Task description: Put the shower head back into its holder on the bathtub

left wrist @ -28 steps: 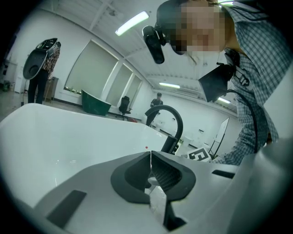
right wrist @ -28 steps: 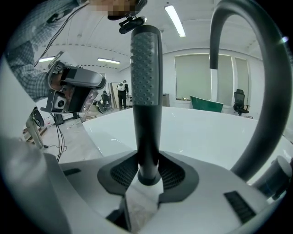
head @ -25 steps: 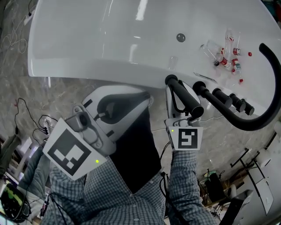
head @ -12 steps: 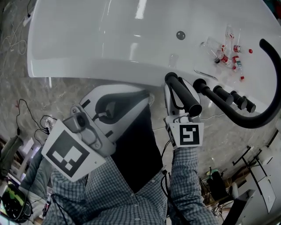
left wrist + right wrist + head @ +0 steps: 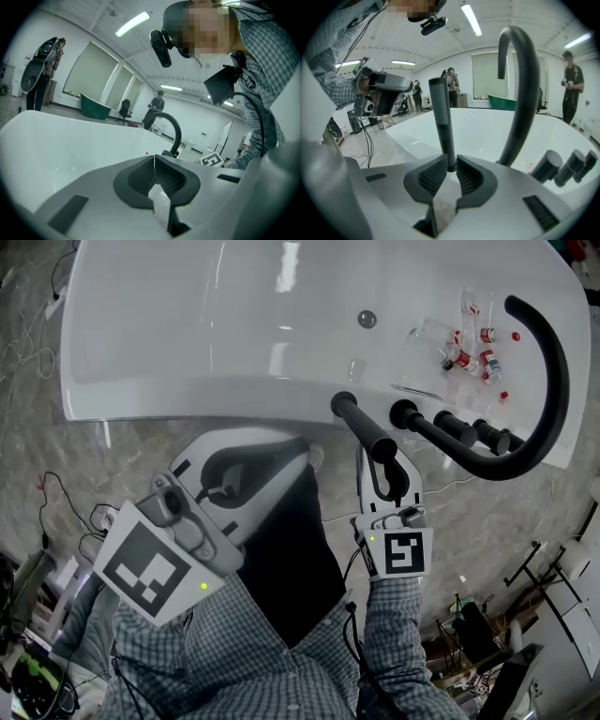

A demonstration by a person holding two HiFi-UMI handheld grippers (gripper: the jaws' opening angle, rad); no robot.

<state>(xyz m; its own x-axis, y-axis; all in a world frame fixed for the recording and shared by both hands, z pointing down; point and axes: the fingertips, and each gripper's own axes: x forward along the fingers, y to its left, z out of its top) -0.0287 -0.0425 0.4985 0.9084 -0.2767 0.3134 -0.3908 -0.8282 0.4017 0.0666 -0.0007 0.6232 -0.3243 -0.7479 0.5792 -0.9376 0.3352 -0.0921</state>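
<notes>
Shower head upright on bathtub; right hand-held gripper just half-closed, empty; left hand-held gripper shut.

Support: white glossy bathtub, on grey marbled floor.
Tub basin: small clear red-capped bottles, round drain.

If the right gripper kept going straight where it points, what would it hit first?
Probably the shower head handle, upright dead ahead of the right gripper; its fingers have just been closing but grip nothing.

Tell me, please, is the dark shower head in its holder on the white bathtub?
In: the dark shower head stands upright, its base planted on the white bathtub rim.
</notes>
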